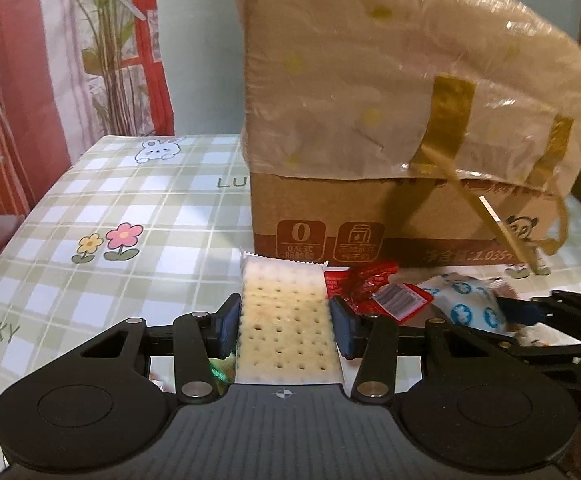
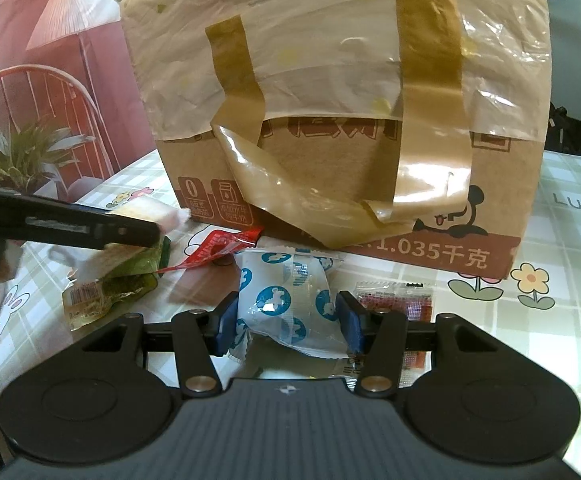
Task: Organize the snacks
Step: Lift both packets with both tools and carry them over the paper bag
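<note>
My left gripper (image 1: 286, 326) is shut on a clear pack of pale crackers (image 1: 286, 320); both pads touch its sides. My right gripper (image 2: 286, 320) is shut on a white snack pack with blue round prints (image 2: 286, 308), which also shows in the left wrist view (image 1: 466, 308). A red wrapper (image 1: 366, 284) lies between the two packs and shows in the right wrist view (image 2: 218, 250). A green snack pack (image 2: 130, 276) lies left of it, under the left gripper's arm (image 2: 66, 220). A small red sachet (image 2: 398, 300) lies right of the blue-print pack.
A cardboard box (image 1: 370, 220) with a taped plastic cover stands just behind the snacks, and fills the right wrist view (image 2: 330, 120). The checked tablecloth (image 1: 130, 208) extends to the left. A plant (image 1: 106, 60) and a red backdrop stand beyond the table's far left edge.
</note>
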Action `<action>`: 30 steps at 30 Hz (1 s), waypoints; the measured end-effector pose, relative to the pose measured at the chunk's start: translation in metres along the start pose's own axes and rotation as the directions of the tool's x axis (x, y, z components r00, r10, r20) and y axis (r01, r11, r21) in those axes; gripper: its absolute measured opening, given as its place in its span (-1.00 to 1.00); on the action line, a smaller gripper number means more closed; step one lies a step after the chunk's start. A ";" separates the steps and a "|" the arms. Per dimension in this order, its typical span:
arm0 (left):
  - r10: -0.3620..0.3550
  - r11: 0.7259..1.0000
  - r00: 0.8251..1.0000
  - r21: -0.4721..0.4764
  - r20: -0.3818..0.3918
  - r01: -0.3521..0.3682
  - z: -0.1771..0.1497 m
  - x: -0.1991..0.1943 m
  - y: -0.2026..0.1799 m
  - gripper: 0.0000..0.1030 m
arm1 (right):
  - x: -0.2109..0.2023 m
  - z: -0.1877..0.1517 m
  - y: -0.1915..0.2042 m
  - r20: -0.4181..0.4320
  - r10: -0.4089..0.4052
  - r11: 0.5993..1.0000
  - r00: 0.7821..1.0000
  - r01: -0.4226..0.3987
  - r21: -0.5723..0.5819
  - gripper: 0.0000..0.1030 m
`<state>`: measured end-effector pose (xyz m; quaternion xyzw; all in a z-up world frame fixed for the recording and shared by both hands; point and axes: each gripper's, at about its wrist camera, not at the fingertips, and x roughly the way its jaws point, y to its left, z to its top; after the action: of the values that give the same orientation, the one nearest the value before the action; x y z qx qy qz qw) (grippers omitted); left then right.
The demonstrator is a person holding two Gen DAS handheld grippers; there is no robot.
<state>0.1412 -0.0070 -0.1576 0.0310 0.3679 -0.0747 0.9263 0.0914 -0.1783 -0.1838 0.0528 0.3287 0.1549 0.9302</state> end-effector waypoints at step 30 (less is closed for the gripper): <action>-0.037 0.997 0.995 -0.071 0.088 0.043 -0.018 -0.055 0.013 -0.04 | -0.060 0.007 0.038 0.065 0.057 0.990 0.996 -0.048 -0.131 0.03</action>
<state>0.0917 0.0144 -0.1332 -0.0132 0.3302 -0.0812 0.9403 0.0425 -0.1619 -0.1350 0.0063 0.2844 0.1984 0.9379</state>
